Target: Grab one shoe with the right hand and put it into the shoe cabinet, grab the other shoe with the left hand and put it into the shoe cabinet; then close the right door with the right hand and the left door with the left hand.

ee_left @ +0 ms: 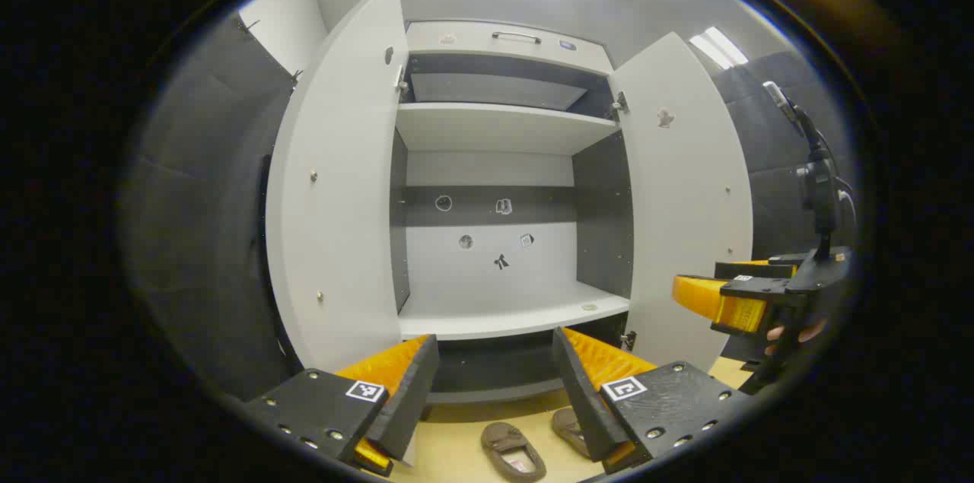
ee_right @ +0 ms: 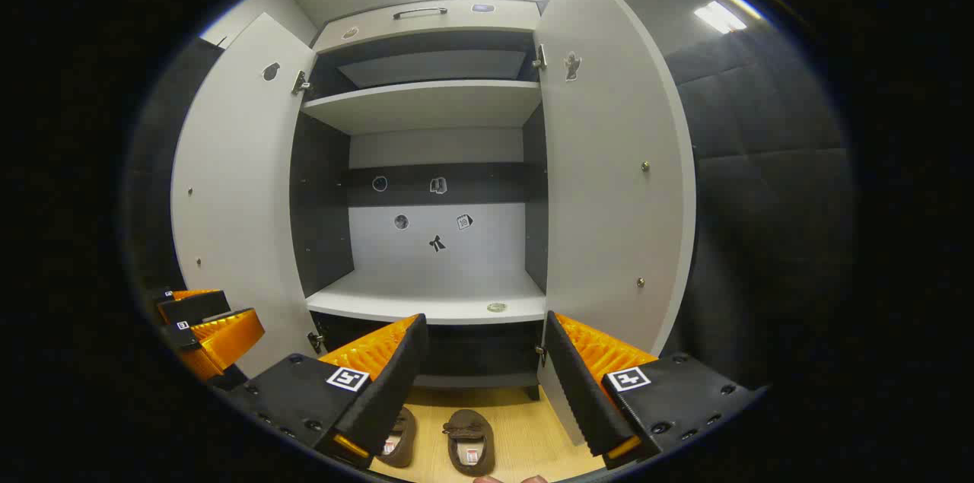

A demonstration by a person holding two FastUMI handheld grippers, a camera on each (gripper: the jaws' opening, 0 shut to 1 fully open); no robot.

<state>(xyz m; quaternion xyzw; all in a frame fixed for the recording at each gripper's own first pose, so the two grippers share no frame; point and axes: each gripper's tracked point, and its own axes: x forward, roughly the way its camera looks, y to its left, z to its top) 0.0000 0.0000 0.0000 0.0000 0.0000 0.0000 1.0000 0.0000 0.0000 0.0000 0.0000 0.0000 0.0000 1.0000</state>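
Two brown slip-on shoes lie on the wooden floor in front of the shoe cabinet point(ee_left: 502, 316). In the left gripper view one shoe point(ee_left: 514, 451) lies between my left gripper's point(ee_left: 494, 384) fingers and the other shoe point(ee_left: 569, 428) sits partly behind the right finger. In the right gripper view one shoe point(ee_right: 469, 441) lies in the gap of my right gripper point(ee_right: 481, 373) and the other shoe point(ee_right: 399, 437) hides partly behind its left finger. Both grippers hang open above the shoes, holding nothing. Both cabinet doors, left point(ee_left: 335, 186) and right point(ee_left: 685, 186), stand wide open.
The cabinet's white lower shelf point(ee_right: 426, 300) and upper shelf point(ee_right: 426, 103) are bare apart from a small disc near the front edge. My right gripper point(ee_left: 723, 300) and a hand appear at the right of the left gripper view; my left gripper point(ee_right: 213, 331) appears at the lower left of the right gripper view.
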